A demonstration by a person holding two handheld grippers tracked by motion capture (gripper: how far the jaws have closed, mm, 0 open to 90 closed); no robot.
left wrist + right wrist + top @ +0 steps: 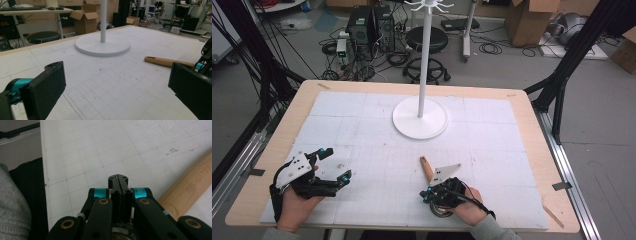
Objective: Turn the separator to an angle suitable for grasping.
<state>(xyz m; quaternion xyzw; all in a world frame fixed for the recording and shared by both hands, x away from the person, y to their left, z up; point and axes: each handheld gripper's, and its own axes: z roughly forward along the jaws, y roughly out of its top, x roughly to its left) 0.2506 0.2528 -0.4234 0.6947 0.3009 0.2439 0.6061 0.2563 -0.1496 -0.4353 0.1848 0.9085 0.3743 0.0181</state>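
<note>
A wooden handle [426, 167] lies on the white gridded mat, its near end hidden under my right gripper's grey plate. My right gripper [425, 196] rests just in front of it, shut with nothing between the jaws. In the right gripper view the jaws [118, 179] are pressed together over the mat, and the handle [191, 188], printed with lettering, runs along the right. My left gripper [335, 165] sits at the near left, wide open and empty. In the left gripper view its jaws [117, 85] frame bare mat, with the handle [165, 61] ahead on the right.
A white stand with a round base [420, 120] and a tall pole [425, 55] rises at the table's far centre; its base [103, 46] also shows in the left gripper view. A grey sleeve [11, 207] lies by the mat's near edge. Stools, cables and boxes sit on the floor beyond.
</note>
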